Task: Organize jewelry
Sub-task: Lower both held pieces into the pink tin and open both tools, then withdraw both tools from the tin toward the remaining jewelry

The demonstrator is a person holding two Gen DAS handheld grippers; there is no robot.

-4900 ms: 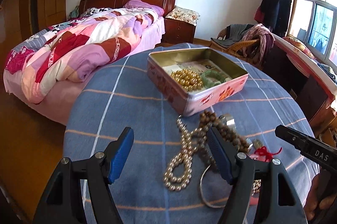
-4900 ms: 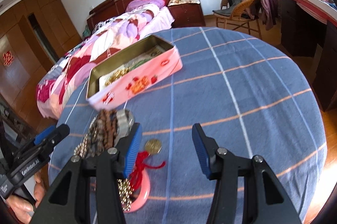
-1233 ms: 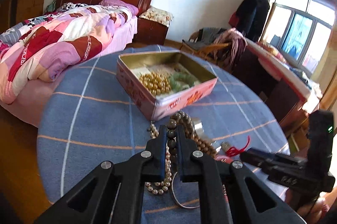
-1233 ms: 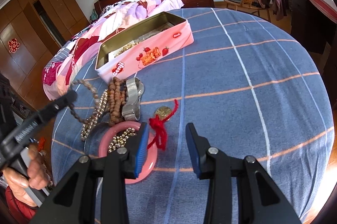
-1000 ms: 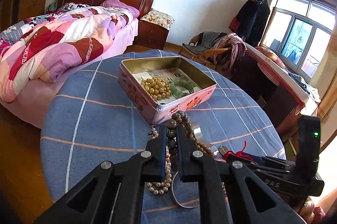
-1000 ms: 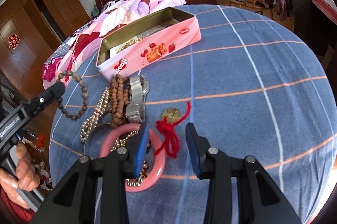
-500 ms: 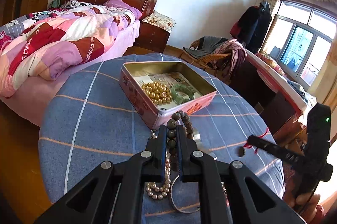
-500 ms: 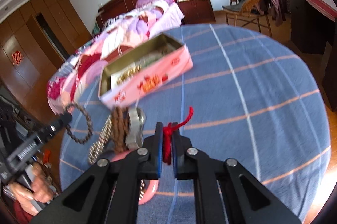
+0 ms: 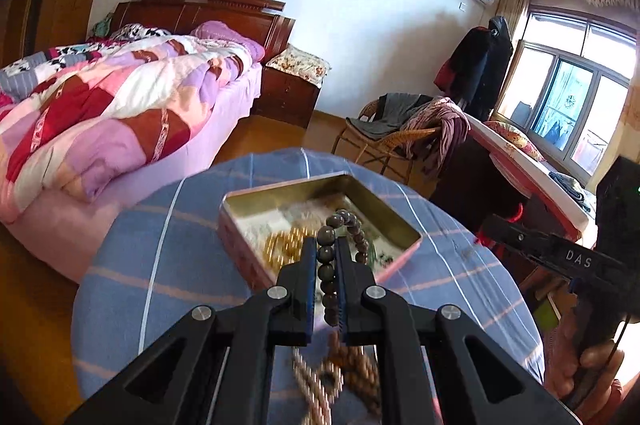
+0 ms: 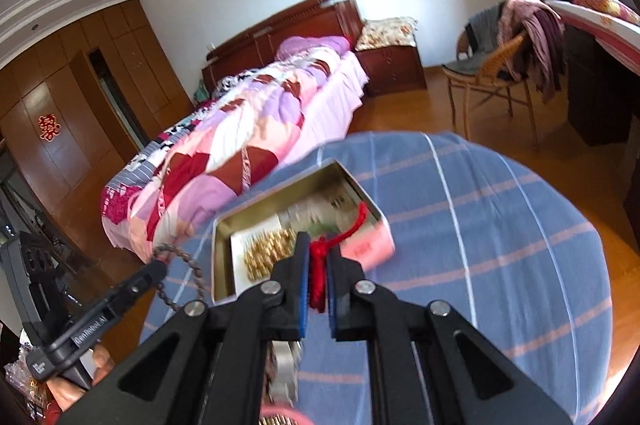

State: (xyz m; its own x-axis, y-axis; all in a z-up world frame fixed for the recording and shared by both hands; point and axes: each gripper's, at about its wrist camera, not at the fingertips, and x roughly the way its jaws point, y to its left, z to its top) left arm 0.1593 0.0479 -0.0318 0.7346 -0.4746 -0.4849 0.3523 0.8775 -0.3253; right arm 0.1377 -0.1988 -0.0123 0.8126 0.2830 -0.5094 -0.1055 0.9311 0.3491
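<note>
My left gripper (image 9: 323, 252) is shut on a dark bead bracelet (image 9: 327, 236) and holds it in the air just in front of the open pink tin (image 9: 248, 265). The bracelet also hangs from that gripper in the right wrist view (image 10: 176, 299). My right gripper (image 10: 318, 251) is shut on a red cord charm (image 10: 319, 271), its red tail (image 10: 357, 221) curling over the tin (image 10: 370, 245). The tin holds gold beads (image 10: 266, 249) and a green bangle, blurred. A pearl necklace (image 9: 316, 395) and brown beads (image 9: 358, 373) lie on the blue cloth below.
The round table has a blue plaid cloth (image 10: 500, 225). A bed with a patchwork quilt (image 9: 100, 113) stands beyond it on the left. A wicker chair with clothes (image 9: 404, 133) and a desk (image 9: 516, 169) stand to the right. A silver watch (image 10: 286, 365) lies under my right gripper.
Both grippers have risen and moved toward the tin with their loads. Earlier the left closed on the bead bracelet and the right closed on the red cord charm, lifting it off the cloth.
</note>
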